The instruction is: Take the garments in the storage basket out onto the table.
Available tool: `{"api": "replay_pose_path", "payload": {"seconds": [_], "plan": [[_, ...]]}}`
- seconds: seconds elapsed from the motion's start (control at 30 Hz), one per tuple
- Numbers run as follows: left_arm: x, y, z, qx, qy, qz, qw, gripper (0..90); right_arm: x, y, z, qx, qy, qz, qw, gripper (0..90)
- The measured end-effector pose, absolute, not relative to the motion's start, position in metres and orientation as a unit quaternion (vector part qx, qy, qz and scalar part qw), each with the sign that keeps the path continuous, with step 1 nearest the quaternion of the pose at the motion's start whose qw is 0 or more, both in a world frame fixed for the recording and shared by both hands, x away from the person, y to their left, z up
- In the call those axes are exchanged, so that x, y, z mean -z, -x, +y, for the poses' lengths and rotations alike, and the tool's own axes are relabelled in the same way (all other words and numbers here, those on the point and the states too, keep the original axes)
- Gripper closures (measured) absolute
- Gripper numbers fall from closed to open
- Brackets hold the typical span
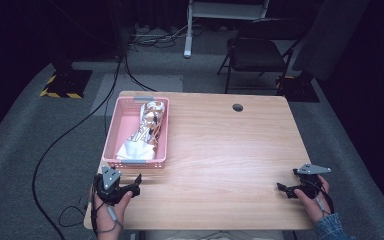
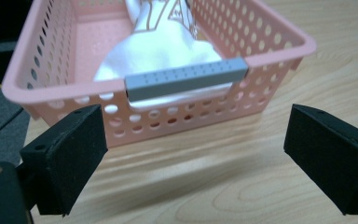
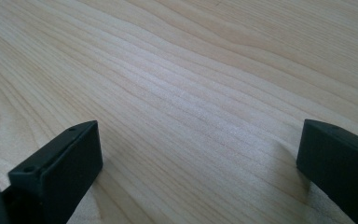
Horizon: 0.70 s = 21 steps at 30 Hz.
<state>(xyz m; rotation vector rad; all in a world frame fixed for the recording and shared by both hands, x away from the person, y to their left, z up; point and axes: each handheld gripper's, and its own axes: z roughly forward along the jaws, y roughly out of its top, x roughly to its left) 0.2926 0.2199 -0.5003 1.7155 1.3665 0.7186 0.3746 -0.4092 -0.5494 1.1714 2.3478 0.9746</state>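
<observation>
A pink perforated basket (image 1: 112, 133) stands at the table's left side with a grey handle strip (image 2: 186, 78) on its near rim. Inside lies a shiny silver package (image 1: 150, 120) with a white cloth-like end (image 2: 161, 49) toward me. My left gripper (image 1: 136, 183) rests just in front of the basket's near end, open, with nothing between its jaws; the left gripper view (image 2: 200, 154) looks straight at the basket wall (image 2: 168, 116). My right gripper (image 1: 283, 189) sits near the table's front right corner, open over bare wood (image 3: 200, 163).
The wooden table (image 1: 230, 150) has a cable hole (image 1: 237, 107) near its far edge. Behind it stand a black folding chair (image 1: 257, 50) and a white frame leg (image 1: 188, 30). Cables (image 1: 80, 125) run over the grey floor at the left.
</observation>
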Motion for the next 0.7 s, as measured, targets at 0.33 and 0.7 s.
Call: {"api": "replay_pose_path", "payload": {"seconds": [0.33,0.7], "plan": [[0.484,-0.3,0.223,-0.286,-0.671,0.544,0.415,5.5,0.55,-0.375,-0.409,-0.343,-0.412,0.826,0.172,0.0],[0.468,-0.308,0.222,-0.287,-0.676,0.537,0.416,5.6,0.549,-0.377,-0.409,-0.343,-0.412,0.827,0.172,0.0]]}}
